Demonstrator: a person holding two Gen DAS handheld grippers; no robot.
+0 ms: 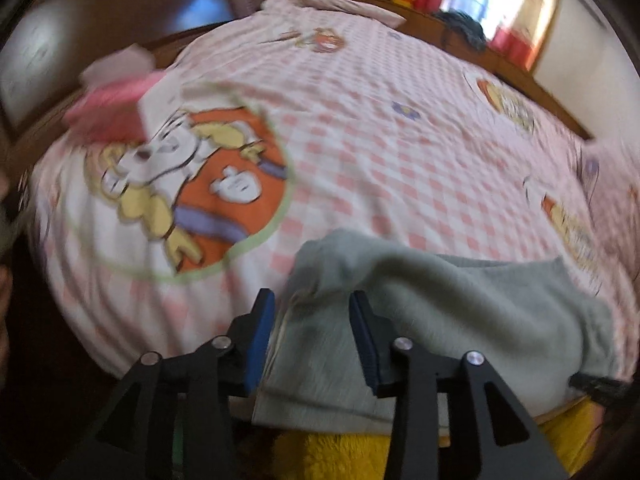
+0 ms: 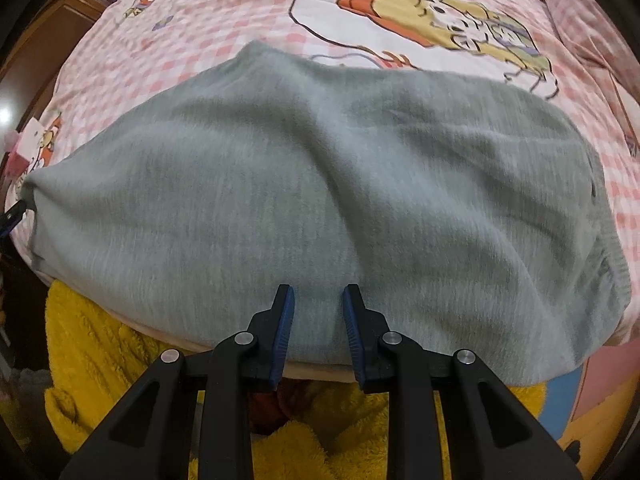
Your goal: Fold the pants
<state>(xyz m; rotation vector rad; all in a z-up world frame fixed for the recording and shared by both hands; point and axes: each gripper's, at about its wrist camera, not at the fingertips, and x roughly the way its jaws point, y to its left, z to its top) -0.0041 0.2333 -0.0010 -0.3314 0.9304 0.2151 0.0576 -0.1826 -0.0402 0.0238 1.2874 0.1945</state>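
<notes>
Pants (image 2: 320, 184), grey fleece, lie spread across the near edge of the bed, on a pink-and-white checked bedspread (image 2: 248, 12) printed with cartoon figures. Cloth is rumpled, with a soft ridge running up the middle toward a raised peak at the far side. A ribbed band shows at the right end in the right wrist view.

Right claw (image 2: 319, 300): blue-padded fingers parted, hovering over the near hem of the pants; grey fabric shows in the gap, not pinched.

Left claw (image 1: 312, 304): fingers also spread apart, set over the left end of the pants (image 1: 440, 300). Cloth fills the gap between the pads, but whether it touches them cannot be told; the left view is motion-blurred.

Yellow fuzzy fabric (image 2: 100, 340) hangs below the bed edge, beneath the pants. A pink object (image 1: 108, 108) sits on the far left of the bedspread (image 1: 380, 140), well apart from the pants. Dark wood furniture (image 1: 120, 8) stands beyond the bed.
</notes>
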